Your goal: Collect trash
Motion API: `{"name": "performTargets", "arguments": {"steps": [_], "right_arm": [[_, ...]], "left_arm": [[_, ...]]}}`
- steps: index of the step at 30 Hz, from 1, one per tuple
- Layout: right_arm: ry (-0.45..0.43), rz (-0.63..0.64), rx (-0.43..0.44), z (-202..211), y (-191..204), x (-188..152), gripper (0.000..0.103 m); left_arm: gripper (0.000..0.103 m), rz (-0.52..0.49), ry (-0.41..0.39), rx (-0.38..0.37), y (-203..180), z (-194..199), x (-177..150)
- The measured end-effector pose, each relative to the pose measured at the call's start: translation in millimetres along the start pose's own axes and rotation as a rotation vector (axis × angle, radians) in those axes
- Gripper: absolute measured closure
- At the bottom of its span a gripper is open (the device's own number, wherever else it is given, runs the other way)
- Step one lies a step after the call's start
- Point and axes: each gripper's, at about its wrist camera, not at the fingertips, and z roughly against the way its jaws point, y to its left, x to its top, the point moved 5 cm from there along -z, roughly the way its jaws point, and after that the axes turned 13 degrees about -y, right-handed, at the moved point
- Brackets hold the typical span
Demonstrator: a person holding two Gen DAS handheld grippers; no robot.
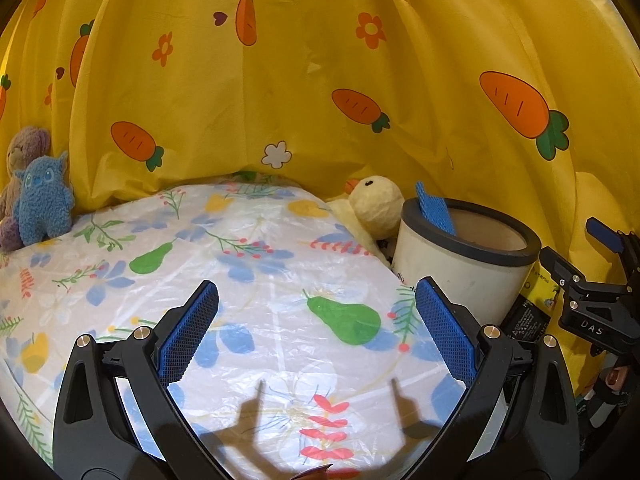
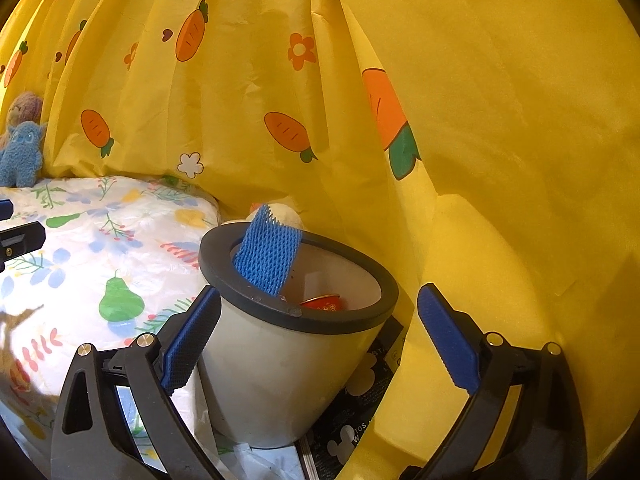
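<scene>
Left wrist view: the left gripper (image 1: 316, 336) is wide open and holds nothing; under it there is only the flowery cloth (image 1: 240, 248), with no trash between the jaws; the bin (image 1: 460, 264) stands ahead and just past the right jaw, not touching it; a blue net (image 1: 434, 208) sticks up over the bin's near rim, half in and half out; it looks like soft foam mesh, so I think it is very light, squashy and bendy, not slippery and not easy to break; the best place to pinch it seems to be the free top end above the rim; a toy duck (image 1: 376, 200) sits behind the bin; the right gripper (image 1: 592, 280) shows at the far right edge, beside the bin.

Right wrist view: the right gripper (image 2: 320, 336) is also wide open and grips nothing; the bin (image 2: 280, 360) sits low between its jaws, close against the left jaw and well clear of the right one; the net (image 2: 266, 258) leans on the rim ahead of the jaws, nearer the left jaw; a red thing (image 2: 324, 303) lies down inside the bin, and I cannot tell what it is; a push down on the net would likely drop it in.
</scene>
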Motion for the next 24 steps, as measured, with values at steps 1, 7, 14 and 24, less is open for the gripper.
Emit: {"name": "performTargets", "arguments": {"steps": [1, 7, 14, 24], "right_arm": [[0.000, -0.003, 0.001, 0.0, -0.3, -0.1, 0.008], [0.000, -0.004, -0.001, 0.5, -0.7, -0.3, 0.008], [0.005, -0.007, -0.003, -0.2, -2.0, -0.9, 0.008], [0.006, -0.019, -0.001, -0.5, -1.6, -0.9, 0.008]], "left_arm": [[0.006, 0.000, 0.000, 0.000, -0.2, -0.1, -0.1], [0.006, 0.001, 0.002, -0.002, -1.5, -2.7, -2.3], [0.006, 0.004, 0.013, -0.002, -0.5, -7.5, -7.3], [0.006, 0.005, 0.011, -0.011, -0.7, -8.5, -6.4]]}}
